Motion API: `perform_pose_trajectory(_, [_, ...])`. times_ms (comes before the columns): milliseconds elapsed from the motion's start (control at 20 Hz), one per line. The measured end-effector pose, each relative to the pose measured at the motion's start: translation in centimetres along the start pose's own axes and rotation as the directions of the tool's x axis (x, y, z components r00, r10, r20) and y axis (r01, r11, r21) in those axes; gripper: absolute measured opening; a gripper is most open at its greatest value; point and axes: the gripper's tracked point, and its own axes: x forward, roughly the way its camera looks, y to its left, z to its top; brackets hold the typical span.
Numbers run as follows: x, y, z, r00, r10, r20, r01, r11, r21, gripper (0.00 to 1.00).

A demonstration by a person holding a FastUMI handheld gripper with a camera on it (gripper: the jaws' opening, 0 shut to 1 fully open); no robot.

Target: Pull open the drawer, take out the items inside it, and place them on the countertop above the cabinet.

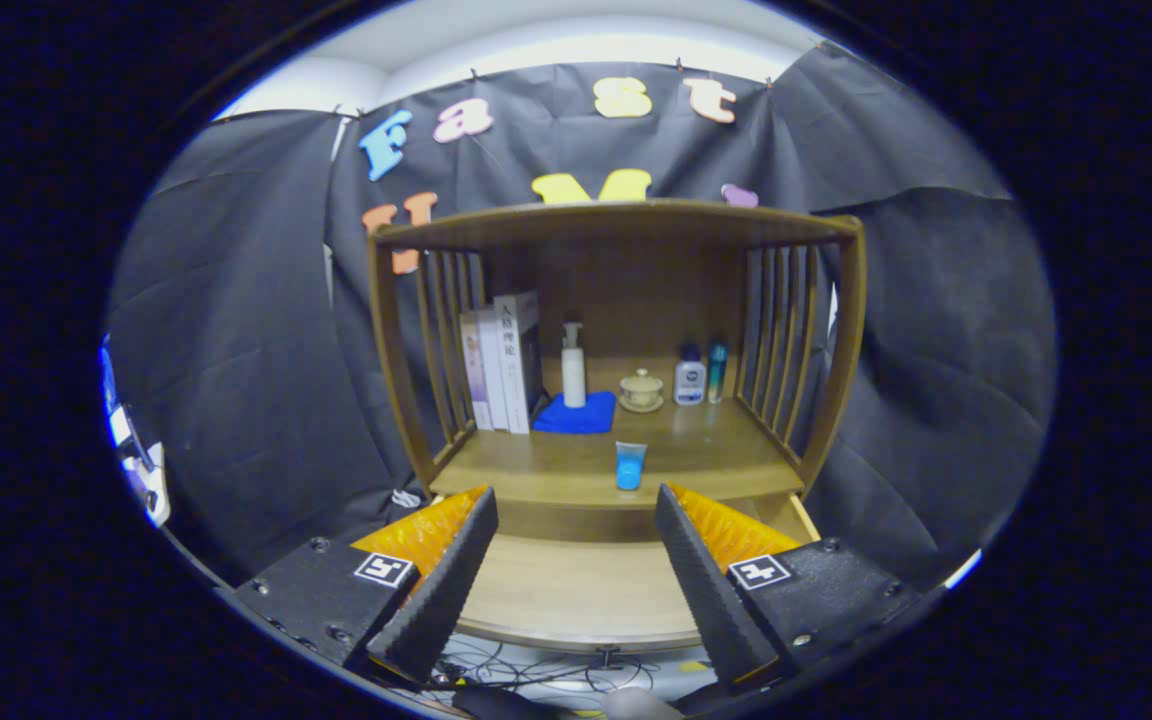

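hand-held gripper (576, 530): released, fingers spread wide, nothing between them; you're holding it over the drawer.
drawer (576, 590): pulled out below the surface, bare wood floor between the fingers; can't tell if anything sits nearer you, under the fingers.
tube (630, 465): small blue one, standing cap-down at the front edge of the surface (716, 450), just beyond the fingers.
handling: tube looks light, soft-walled, smooth; topples easily. If you regrip, pinch across the middle, gently.
back of surface: books (502, 360), pump bottle (573, 365) on blue cloth (576, 415), lidded cup (641, 390), two small bottles (699, 374). Leave alone.
stage: looks near done, by my read.
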Motion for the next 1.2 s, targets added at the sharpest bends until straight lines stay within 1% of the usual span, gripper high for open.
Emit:
perform_pose_trajectory(200, [-4.7,0.9,-1.3,0.993,0.032,0.116,-0.036,0.999,0.027,1.00])
perform_pose_trajectory(300, [-5.8,-0.1,-2.7,0.987,0.019,0.158,-0.022,0.999,0.022,1.00])
perform_pose_trajectory(400, [-6.3,-1.1,-4.5,0.982,-0.014,0.188,0.012,1.000,0.009,1.00])
perform_pose_trajectory(500, [-6.4,-2.3,-7.4,0.983,-0.042,0.180,0.044,0.999,-0.005,1.00])
perform_pose_trajectory(700, [-5.0,-4.0,-13.4,0.986,-0.055,0.156,0.054,0.998,0.013,1.00])
perform_pose_trajectory(900, [-2.8,-5.7,-19.5,0.991,-0.097,0.097,0.096,0.995,0.016,1.00])
perform_pose_trajectory(1050, [-0.6,-6.3,-22.5,0.993,-0.109,0.053,0.108,0.994,0.020,1.00])
perform_pose_trajectory(1200, [1.6,-6.2,-24.4,0.994,-0.106,0.008,0.106,0.994,0.019,1.00])
